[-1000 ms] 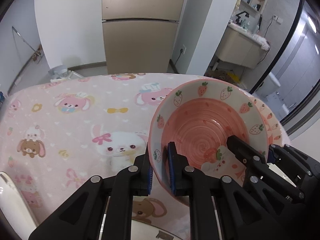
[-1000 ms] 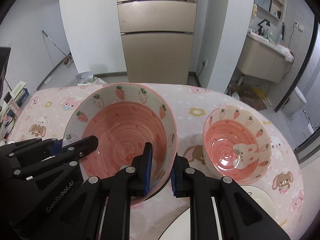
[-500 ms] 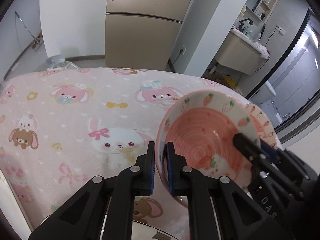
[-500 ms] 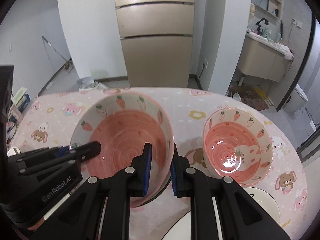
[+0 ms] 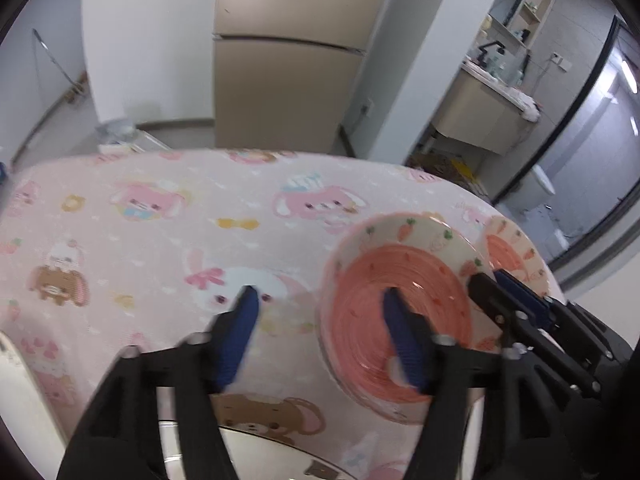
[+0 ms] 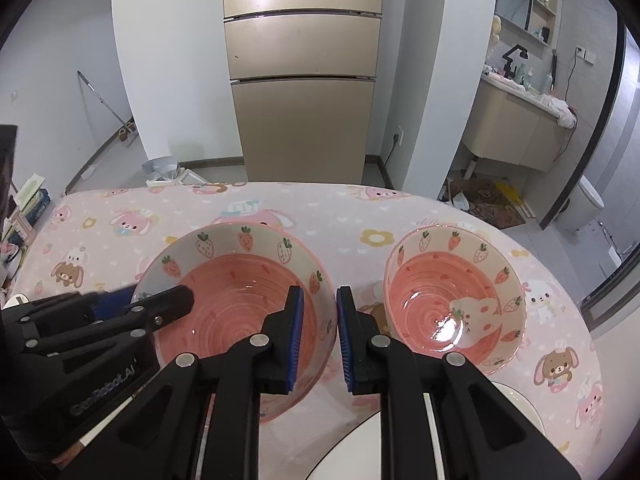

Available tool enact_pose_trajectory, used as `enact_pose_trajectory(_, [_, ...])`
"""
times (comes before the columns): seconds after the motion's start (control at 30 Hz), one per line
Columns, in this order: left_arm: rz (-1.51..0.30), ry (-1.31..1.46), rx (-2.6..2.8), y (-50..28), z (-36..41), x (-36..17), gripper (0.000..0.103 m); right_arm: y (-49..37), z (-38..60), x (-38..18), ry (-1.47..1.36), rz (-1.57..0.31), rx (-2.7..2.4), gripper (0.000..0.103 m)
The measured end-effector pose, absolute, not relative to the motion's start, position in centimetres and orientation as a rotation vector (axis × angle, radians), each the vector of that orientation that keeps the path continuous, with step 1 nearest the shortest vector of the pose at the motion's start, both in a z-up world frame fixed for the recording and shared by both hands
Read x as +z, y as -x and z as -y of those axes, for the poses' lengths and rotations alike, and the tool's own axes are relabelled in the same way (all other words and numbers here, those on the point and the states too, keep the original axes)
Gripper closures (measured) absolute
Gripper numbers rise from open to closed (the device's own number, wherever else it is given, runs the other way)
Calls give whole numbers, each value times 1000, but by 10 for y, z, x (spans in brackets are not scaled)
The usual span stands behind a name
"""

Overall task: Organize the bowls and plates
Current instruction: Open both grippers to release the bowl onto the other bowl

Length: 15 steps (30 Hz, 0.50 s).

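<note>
left tongs [image 5: 320, 312]: just spread, straddling large bowl [image 6: 240, 300] rim, pads clear | right tongs [image 6: 319, 336]: pinching same rim

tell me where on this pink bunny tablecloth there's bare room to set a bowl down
The widest free patch is the far and left stretch of the pink cartoon-print tablecloth, beyond the large pink strawberry bowl. A narrower strip lies between that bowl and the smaller pink strawberry bowl. The near edge is crowded: both bowls, white plates and the two grippers.
</note>
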<state>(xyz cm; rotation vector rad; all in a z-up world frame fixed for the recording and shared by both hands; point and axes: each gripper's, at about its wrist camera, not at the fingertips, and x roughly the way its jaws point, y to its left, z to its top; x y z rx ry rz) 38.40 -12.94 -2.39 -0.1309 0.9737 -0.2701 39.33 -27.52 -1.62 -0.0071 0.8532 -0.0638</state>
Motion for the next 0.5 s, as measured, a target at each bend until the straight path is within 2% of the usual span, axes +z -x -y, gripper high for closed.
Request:
enact_pose_trajectory(0.07, [-936, 120, -269, -380, 128, -13, 38, -393, 279, -14, -19, -851, -62, 85])
enact_pose_trajectory(0.17, [-854, 101, -275, -369, 127, 8, 32, -389, 286, -5, -66, -838, -49, 84])
enact_pose_trajectory(0.23, [-794, 62, -267, -362, 129, 19, 27, -384, 292, 5, -92, -821, -44, 74])
enact_pose_trajectory(0.3, [-748, 28, -257, -356, 131, 29, 25, -377, 298, 17, -98, -782, -52, 52])
enact_pose_trajectory(0.37, [-717, 20, -266, -351, 133, 37, 23, -371, 304, 29, -96, -745, -77, 49])
enact_pose_trajectory(0.5, [-660, 37, -311, -343, 136, 48, 12, -362, 334, 46, -176, -733, -105, 48])
